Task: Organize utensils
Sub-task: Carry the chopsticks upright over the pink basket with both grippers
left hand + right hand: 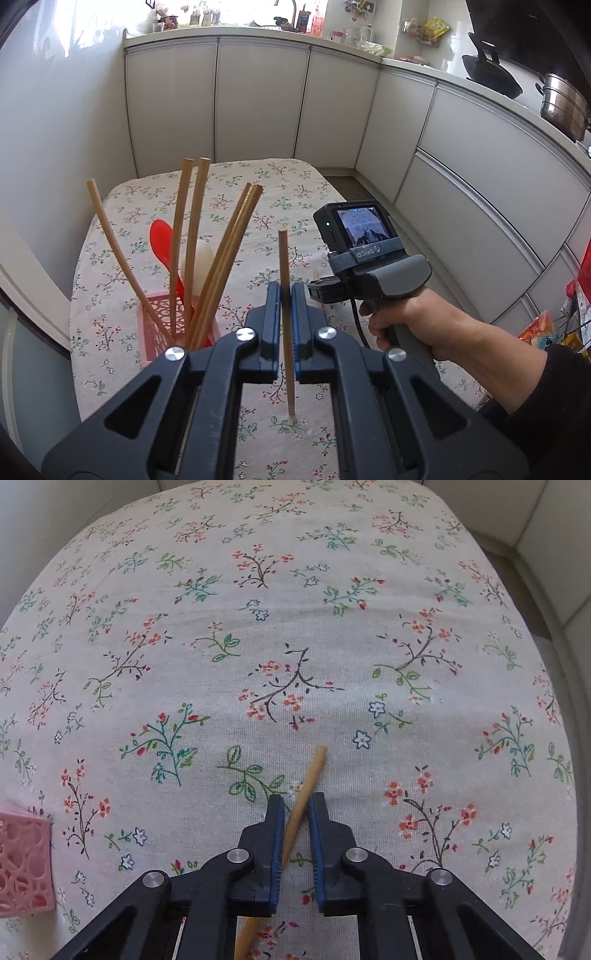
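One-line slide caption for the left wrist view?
Left hand-held gripper clamps one upright chopstick beside a pink basket holding chopsticks and spoons.

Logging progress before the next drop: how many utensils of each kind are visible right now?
Wooden chopsticks in the pink lattice basket: 5
Wooden chopsticks held in a gripper: 2
Red plastic spoon: 1
White plastic spoon: 1
Total: 9
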The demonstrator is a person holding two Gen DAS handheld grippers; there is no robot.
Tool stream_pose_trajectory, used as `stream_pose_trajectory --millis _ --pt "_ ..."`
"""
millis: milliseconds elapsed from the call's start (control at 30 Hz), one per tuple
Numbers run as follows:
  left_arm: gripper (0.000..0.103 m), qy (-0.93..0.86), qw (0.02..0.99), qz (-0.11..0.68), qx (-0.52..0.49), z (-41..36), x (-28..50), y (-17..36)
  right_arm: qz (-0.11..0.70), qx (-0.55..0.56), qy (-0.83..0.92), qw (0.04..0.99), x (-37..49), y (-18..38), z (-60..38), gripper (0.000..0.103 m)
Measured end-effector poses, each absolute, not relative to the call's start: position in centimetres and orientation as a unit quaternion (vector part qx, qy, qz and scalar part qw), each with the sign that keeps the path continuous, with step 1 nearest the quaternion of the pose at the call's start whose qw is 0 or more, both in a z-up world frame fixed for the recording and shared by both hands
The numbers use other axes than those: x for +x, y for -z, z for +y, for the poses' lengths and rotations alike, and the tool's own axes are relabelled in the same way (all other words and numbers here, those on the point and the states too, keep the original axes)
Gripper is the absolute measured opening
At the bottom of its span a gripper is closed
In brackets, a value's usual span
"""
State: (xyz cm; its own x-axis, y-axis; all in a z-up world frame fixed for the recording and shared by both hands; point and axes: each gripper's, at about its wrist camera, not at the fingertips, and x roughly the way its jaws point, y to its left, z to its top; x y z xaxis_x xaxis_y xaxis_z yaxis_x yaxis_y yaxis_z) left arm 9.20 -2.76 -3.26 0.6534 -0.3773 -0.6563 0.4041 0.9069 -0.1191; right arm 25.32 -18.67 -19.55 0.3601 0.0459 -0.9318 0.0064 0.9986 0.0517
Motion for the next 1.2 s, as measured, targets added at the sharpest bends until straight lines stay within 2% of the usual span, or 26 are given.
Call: stream_pose_trajectory --millis 67,200,533,767,1200 --pt "0.006 0.210 0.910 0.356 0.020 -2.7 9.1 3.2 0.564 0.024 -0.016 0.825 24.6 19.5 -19.2 0.004" --pt "0.006 0.205 0.911 0.358 0.016 -2.4 8.9 3.2 0.555 0.034 -0.022 0.831 23.3 18.8 -19.6 0.004" --pt "0.006 0.206 0.912 0.353 0.027 -3.2 8.3 3.0 0.486 0.095 -0.053 0.867 18.0 12.4 -22.8 0.005" --pt "0.006 0.204 0.915 0.346 0.029 -3.8 7.9 2.6 0.435 0.090 -0.072 0.893 13.7 8.0 -23.7 0.005" --pt "0.006 0.208 0.919 0.333 0.042 -4.6 7.3 2.1 0.370 0.078 -0.075 0.923 9.0 3.6 -24.7 0.005"
